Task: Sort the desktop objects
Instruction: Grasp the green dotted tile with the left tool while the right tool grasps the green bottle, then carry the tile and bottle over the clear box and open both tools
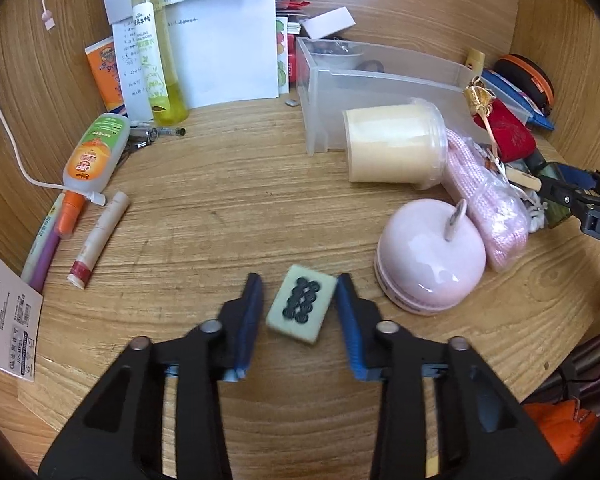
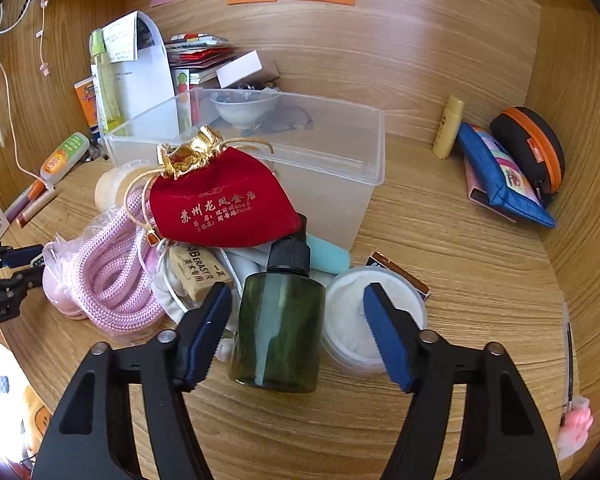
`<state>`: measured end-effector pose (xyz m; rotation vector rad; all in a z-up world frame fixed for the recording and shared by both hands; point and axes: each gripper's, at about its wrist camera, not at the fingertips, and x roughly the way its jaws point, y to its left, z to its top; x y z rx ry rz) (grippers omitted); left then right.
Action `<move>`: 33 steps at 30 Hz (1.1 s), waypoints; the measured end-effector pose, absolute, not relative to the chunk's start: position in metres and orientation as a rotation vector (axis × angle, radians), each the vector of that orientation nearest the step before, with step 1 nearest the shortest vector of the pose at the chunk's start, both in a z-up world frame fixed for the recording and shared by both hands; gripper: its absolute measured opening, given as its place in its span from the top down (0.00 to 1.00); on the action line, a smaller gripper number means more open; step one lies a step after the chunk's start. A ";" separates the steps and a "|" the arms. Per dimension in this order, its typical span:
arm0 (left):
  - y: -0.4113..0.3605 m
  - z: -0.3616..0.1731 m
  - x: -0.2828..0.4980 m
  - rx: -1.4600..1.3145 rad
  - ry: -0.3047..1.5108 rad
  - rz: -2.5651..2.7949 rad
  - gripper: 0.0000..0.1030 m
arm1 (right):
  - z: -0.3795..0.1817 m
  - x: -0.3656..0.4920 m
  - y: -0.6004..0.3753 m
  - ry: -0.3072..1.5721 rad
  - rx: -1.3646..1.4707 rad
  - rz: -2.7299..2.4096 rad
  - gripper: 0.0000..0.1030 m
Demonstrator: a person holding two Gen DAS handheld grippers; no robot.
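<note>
A pale green mahjong tile with dark circles lies on the wooden desk, and my left gripper is shut on it, blue pads against its sides. In the right wrist view a dark green bottle with a black cap lies between the fingers of my right gripper. That gripper is open, with a gap on each side of the bottle. Behind the bottle sit a red velvet pouch, an eraser and a pink rope in a bag. A clear plastic bin stands further back.
A pink round case and a toppled cream jar lie right of the tile. Bottles, a glue stick and papers crowd the left. A white jar, blue pouch and black-orange case sit at the right.
</note>
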<state>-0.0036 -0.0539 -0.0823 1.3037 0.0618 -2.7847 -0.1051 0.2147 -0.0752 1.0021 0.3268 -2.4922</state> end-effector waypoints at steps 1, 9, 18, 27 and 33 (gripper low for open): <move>-0.055 -0.082 -0.004 1.300 0.064 -2.783 0.74 | -0.076 -0.106 0.215 0.326 1.006 -2.485 0.50; -0.065 -0.081 -0.003 1.281 0.150 -2.773 0.77 | -0.071 -0.098 0.217 0.310 0.983 -2.465 0.62; -0.074 -0.058 -0.006 1.188 0.199 -2.779 0.77 | -0.050 -0.086 0.240 0.192 0.910 -2.529 0.62; -0.064 -0.022 -0.019 1.057 0.194 -2.864 0.77 | -0.028 -0.095 0.256 0.150 0.821 -2.569 0.62; -0.052 0.008 -0.039 0.979 0.193 -2.937 0.77 | -0.013 -0.115 0.253 0.143 0.776 -2.564 0.62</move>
